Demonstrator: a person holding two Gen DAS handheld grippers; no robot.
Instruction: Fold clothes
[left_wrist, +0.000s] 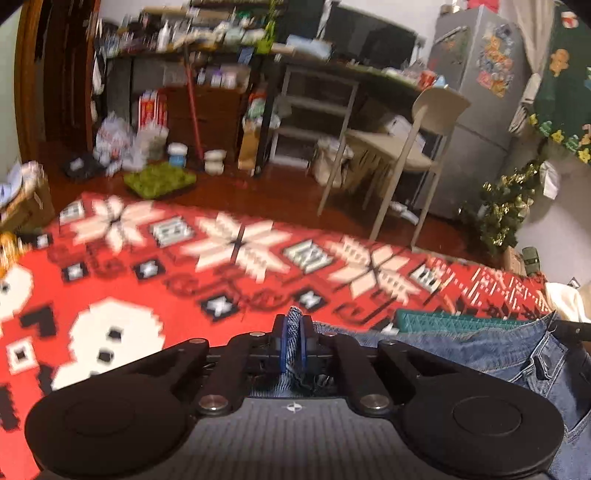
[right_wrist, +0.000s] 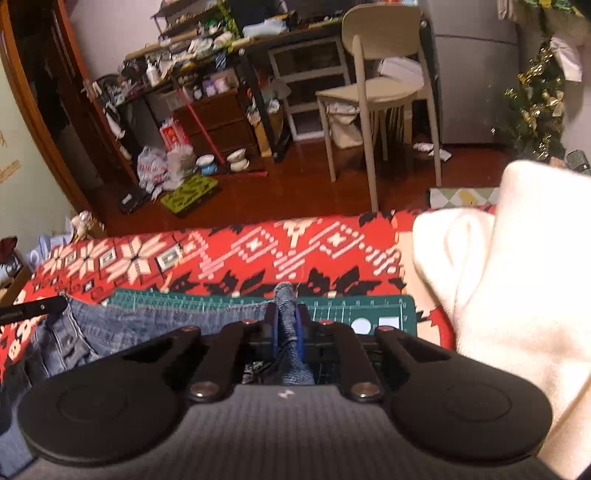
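A pair of blue jeans (left_wrist: 491, 354) lies over a red patterned cloth (left_wrist: 184, 266) and a green cutting mat (left_wrist: 443, 321). My left gripper (left_wrist: 293, 332) is shut on a fold of the denim, which sticks up between its blue pads. In the right wrist view the jeans (right_wrist: 122, 328) stretch to the left. My right gripper (right_wrist: 286, 317) is shut on another fold of the denim above the green mat (right_wrist: 351, 310). A cream garment (right_wrist: 498, 277) is piled at the right.
Beyond the red cloth (right_wrist: 258, 251) is a dark wooden floor with a beige chair (right_wrist: 376, 85), cluttered shelves (right_wrist: 207, 81), a grey fridge (left_wrist: 476, 99), a small decorated tree (right_wrist: 539, 96) and a green tray (right_wrist: 190, 192) on the floor.
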